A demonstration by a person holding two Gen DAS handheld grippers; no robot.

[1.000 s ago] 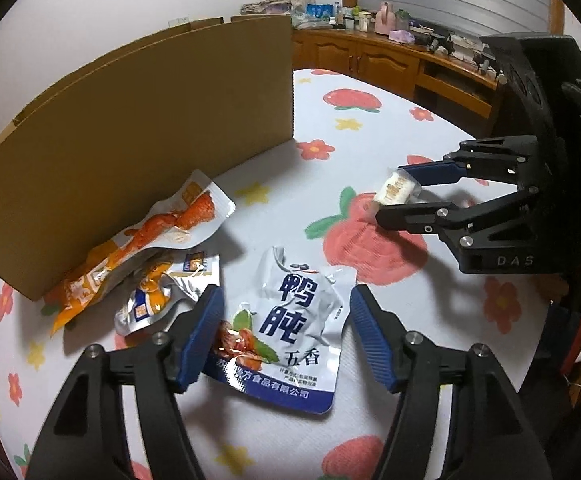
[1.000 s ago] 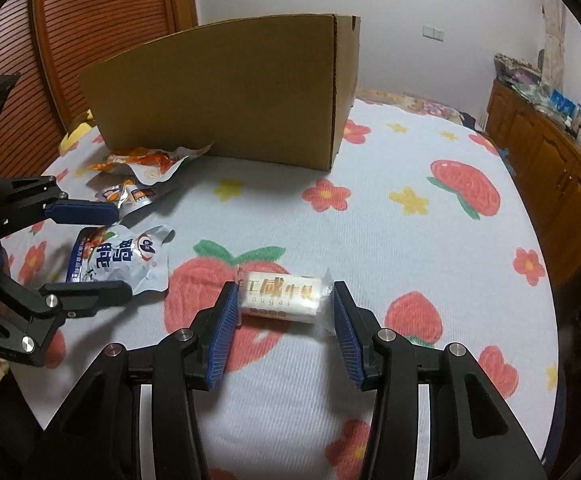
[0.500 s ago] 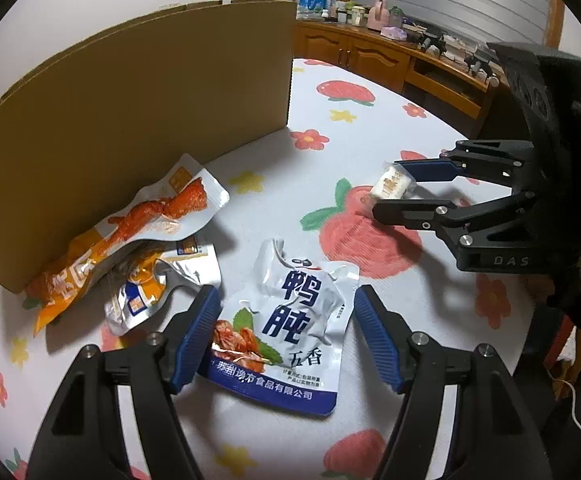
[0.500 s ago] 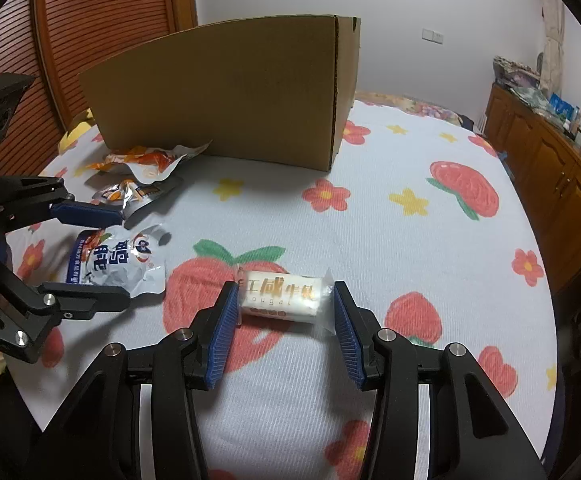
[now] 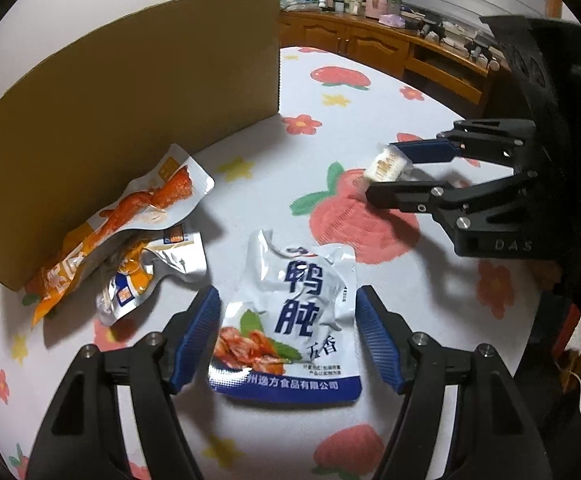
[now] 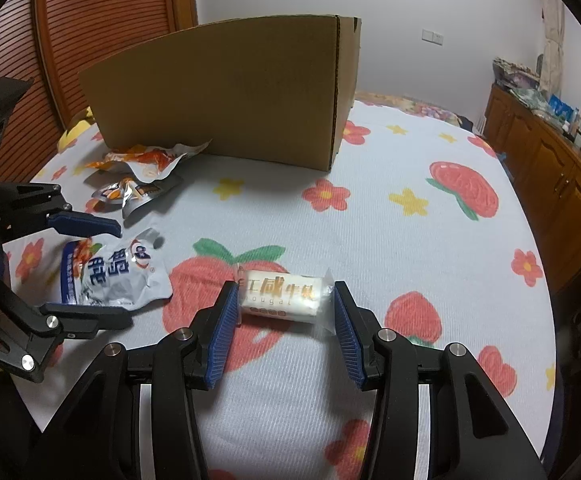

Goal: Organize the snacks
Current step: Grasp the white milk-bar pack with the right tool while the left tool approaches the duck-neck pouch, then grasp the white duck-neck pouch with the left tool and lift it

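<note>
Four snack packets lie on a flowered tablecloth (image 6: 370, 208) in front of a tall cardboard box (image 6: 226, 92), which is probably where they are meant to go. Both hand-held grippers sit low over the cloth, each straddling one packet as if lining up a grasp. The left gripper (image 5: 288, 340) is spread wide, its blue pads on either side of a white-and-blue foil pouch (image 5: 294, 316) printed with Chinese characters; the pads stand just clear of the pouch edges, so it has hold of nothing. The right gripper (image 6: 286, 332) is also apart, about as wide as the small white nougat bar (image 6: 280, 295) lying crosswise between its pads; the left pad looks to touch the wrapper end and the right pad meets the clear crimped tail, but the bar rests on the cloth and whether it is truly pinched cannot be told. Closer to the box, an orange packet (image 5: 130, 216) overlaps a smaller silver-and-orange packet (image 5: 146, 276), the orange one leaning against the box wall. Only the box's outer wall shows, so its inside and any contents are hidden. Wooden cabinets (image 6: 550, 168) line the room's edge, their cluttered tops too small and warped to make out. The person's hands are out of frame.
</note>
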